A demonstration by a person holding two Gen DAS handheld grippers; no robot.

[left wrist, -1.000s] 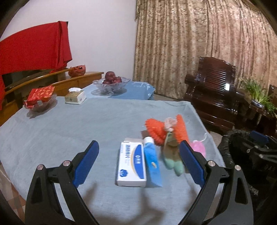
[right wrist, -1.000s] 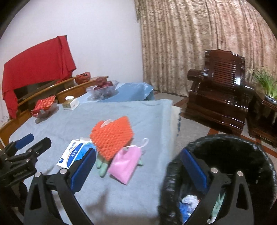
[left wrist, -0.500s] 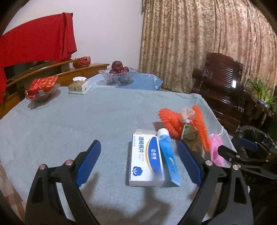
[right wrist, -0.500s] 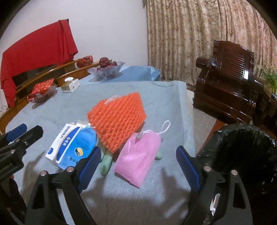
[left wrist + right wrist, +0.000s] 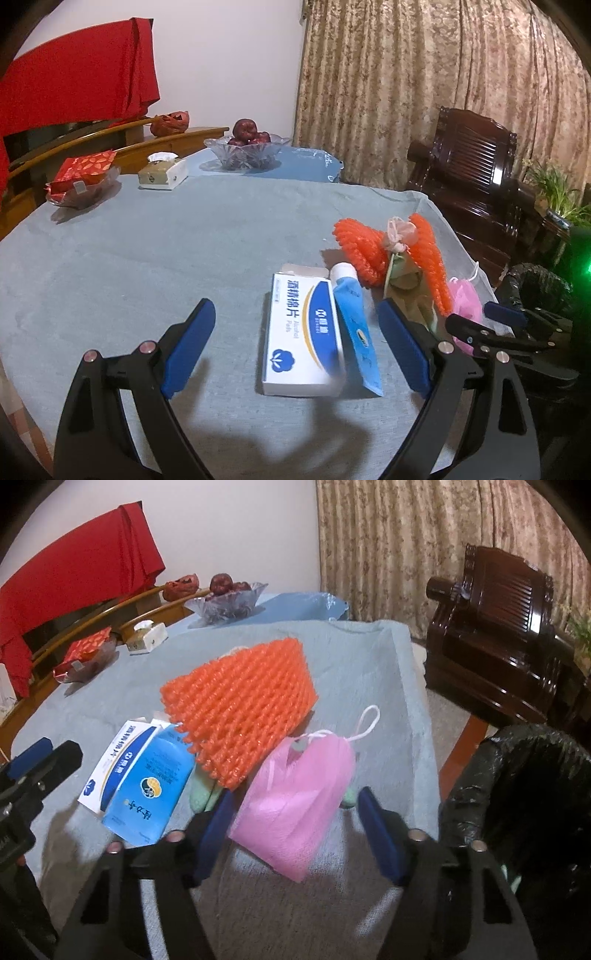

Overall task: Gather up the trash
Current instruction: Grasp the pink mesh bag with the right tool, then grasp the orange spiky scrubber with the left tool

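Trash lies near the right edge of a table with a blue-grey cloth point(image 5: 147, 266). A white and blue alcohol-pad box point(image 5: 303, 332) lies beside a blue tube point(image 5: 354, 321). Orange foam netting point(image 5: 240, 705) lies over a green wrapper point(image 5: 201, 797). A pink mesh pouch point(image 5: 295, 805) lies nearest the edge. My left gripper point(image 5: 295, 343) is open, its fingers on either side of the box and tube. My right gripper point(image 5: 291, 827) is open, its fingers on either side of the pink pouch. A bin with a black bag point(image 5: 524, 797) stands to the right of the table.
At the table's far side are a glass fruit bowl point(image 5: 253, 151), a tissue box point(image 5: 162, 171) and a dish with a red packet point(image 5: 81, 181). A dark wooden armchair point(image 5: 502, 627) stands to the right, curtains behind it.
Both grippers have moved forward. The left now brackets the box and tube. The right swung from over the bin to the pink pouch.
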